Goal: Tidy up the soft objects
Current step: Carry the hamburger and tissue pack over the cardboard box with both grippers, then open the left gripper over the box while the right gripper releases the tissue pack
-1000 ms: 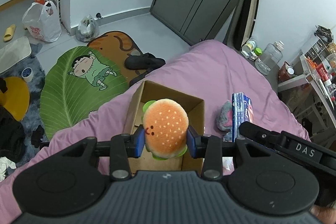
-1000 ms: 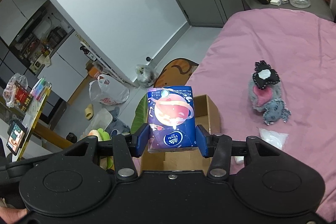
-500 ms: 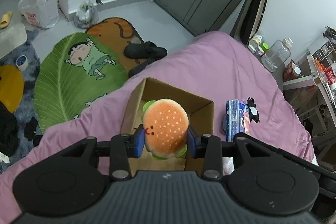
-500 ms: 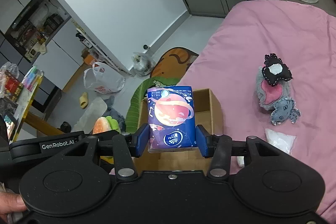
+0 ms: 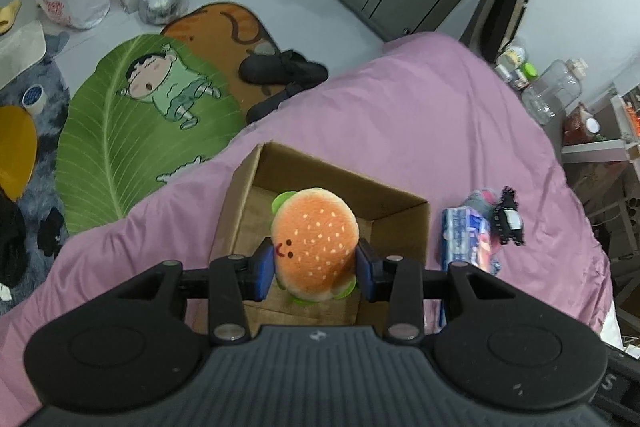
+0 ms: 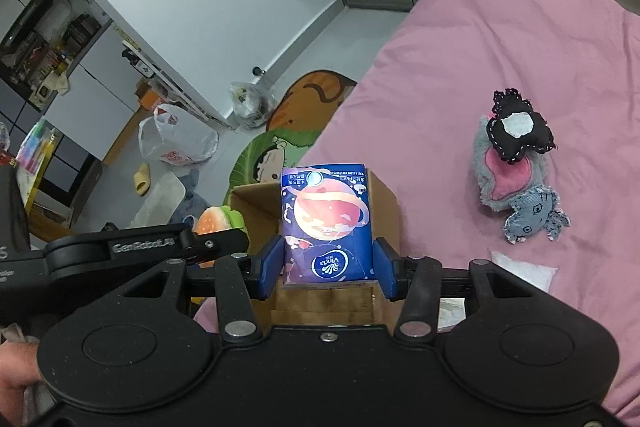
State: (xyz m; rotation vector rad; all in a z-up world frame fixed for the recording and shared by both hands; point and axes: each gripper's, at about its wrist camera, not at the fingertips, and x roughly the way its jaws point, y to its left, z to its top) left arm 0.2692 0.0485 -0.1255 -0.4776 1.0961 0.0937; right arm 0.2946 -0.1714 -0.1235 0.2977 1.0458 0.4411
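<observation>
Holding a plush hamburger [image 5: 314,241] between its blue pads, the left gripper [image 5: 316,269] now sits lower over the open cardboard box [image 5: 362,193] than a second ago; the box fills more of the left wrist view, and the hamburger hangs above the box's interior, not resting on its floor

Right gripper [image 6: 330,263] is clamped on a blue tissue pack [image 6: 326,223], printed side facing the camera, upright between the pads. Grip unchanged on both sides across the second. The pack stands over the box's near-right wall in the right wrist view; a second ago it was higher and further back from the box

Landmark: the box, on the pink bedspread [image 6: 500,59]. Right of the box lies a grey-and-pink plush toy [image 6: 512,179] with a black patch piece on top, well apart from the box. A small white packet [image 6: 524,269] lies on the bedspread nearer the camera than the toy. Left of the box, on the floor, a green leaf-shaped rug [image 5: 132,131]

In the right wrist view the left gripper has come in from the left edge, its hamburger just beside the box's left wall
</observation>
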